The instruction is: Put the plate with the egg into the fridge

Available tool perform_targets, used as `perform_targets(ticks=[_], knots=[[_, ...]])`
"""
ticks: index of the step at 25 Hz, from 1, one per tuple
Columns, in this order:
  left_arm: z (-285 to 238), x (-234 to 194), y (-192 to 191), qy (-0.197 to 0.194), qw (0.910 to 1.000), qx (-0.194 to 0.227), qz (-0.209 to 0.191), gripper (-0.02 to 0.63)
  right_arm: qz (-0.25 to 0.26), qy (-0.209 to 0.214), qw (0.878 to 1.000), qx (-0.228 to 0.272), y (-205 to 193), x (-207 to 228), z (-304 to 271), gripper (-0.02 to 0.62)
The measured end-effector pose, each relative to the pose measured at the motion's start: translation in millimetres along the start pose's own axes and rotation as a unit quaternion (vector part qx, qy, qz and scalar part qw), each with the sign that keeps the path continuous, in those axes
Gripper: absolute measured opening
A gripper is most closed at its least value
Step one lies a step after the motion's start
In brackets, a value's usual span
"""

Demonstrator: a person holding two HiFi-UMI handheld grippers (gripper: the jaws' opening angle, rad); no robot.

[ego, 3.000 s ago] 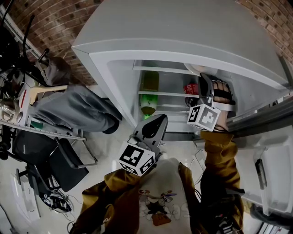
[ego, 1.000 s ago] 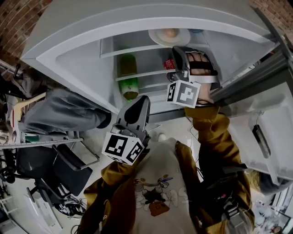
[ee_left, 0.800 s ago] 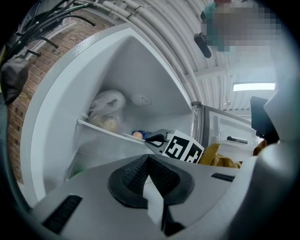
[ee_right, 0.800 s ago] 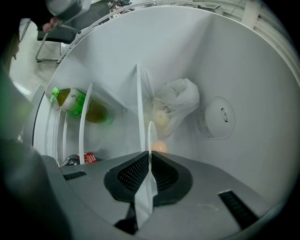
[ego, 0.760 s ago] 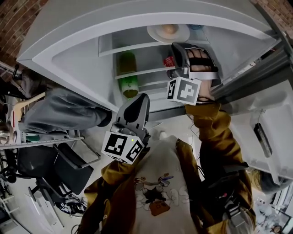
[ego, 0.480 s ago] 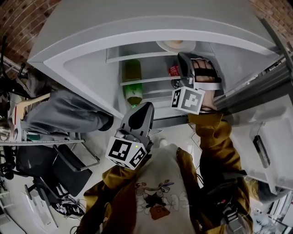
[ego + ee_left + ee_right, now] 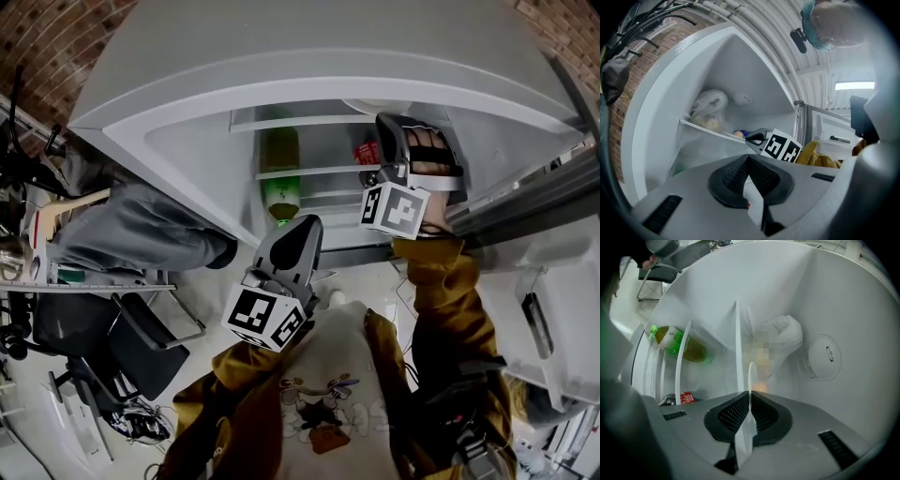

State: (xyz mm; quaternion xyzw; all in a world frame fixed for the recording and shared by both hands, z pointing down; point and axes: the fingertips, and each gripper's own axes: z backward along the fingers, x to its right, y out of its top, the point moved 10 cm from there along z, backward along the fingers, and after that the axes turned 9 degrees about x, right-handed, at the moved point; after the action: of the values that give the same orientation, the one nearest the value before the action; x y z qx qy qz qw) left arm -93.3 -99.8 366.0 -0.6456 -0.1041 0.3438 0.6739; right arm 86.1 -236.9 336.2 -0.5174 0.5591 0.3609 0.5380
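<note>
Head view: the fridge [image 7: 328, 47] stood open, and the right gripper [image 7: 386, 120] was reaching in at the level of the top shelf [image 7: 281, 120]. A green bottle [image 7: 279, 173] and a red can [image 7: 366, 153] sat on shelves below it. The left gripper [image 7: 305, 225] hung well below the top shelf, outside the fridge. Left gripper view: its jaws were pressed together with nothing between them, and you could see the egg [image 7: 738, 134] just over the top shelf, next to a plastic bag [image 7: 710, 110] sitting on it. Right gripper view: the jaws were clamped on the rim of the white plate [image 7: 751, 376], with the egg on it. The plate was right at the top shelf, but I honestly couldn't tell if it was resting on it.
</note>
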Motion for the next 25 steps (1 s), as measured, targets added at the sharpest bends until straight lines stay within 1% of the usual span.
perform_targets(ticks=[7,13,17,20,22,24,25], knots=[[0.0,-0.1,0.8,-0.005,1.0000,-0.001,-0.005,0.006,0.000,0.009,1.000,-0.001,1.3,1.2,-0.8,0.020],[0.1,3.8,0.1,-0.008,1.0000,0.000,-0.004,0.006,-0.047,0.008,0.999,0.008,-1.1,2.3,3.0,0.021],[0.8,4.1,-0.2,-0.008,1.0000,0.000,-0.005,0.006,-0.091,-0.013,0.995,0.029,-1.3,5.2,12.6,0.021],[0.5,6.2,-1.9,-0.009,1.0000,-0.002,-0.003,0.006,-0.128,-0.026,0.990,0.047,-1.0,10.1,21.4,0.021],[0.6,7.5,-2.5,-0.008,1.0000,-0.003,-0.004,0.006,-0.156,-0.045,0.985,0.062,0.3,11.5,29.0,0.021],[0.5,8.4,-3.1,-0.008,1.0000,-0.004,-0.004,0.006,-0.195,-0.066,0.975,0.081,2.4,11.0,39.7,0.021],[0.5,8.8,-3.2,-0.009,0.9999,-0.004,-0.004,0.006,-0.221,-0.075,0.968,0.094,4.0,10.7,46.1,0.020]])
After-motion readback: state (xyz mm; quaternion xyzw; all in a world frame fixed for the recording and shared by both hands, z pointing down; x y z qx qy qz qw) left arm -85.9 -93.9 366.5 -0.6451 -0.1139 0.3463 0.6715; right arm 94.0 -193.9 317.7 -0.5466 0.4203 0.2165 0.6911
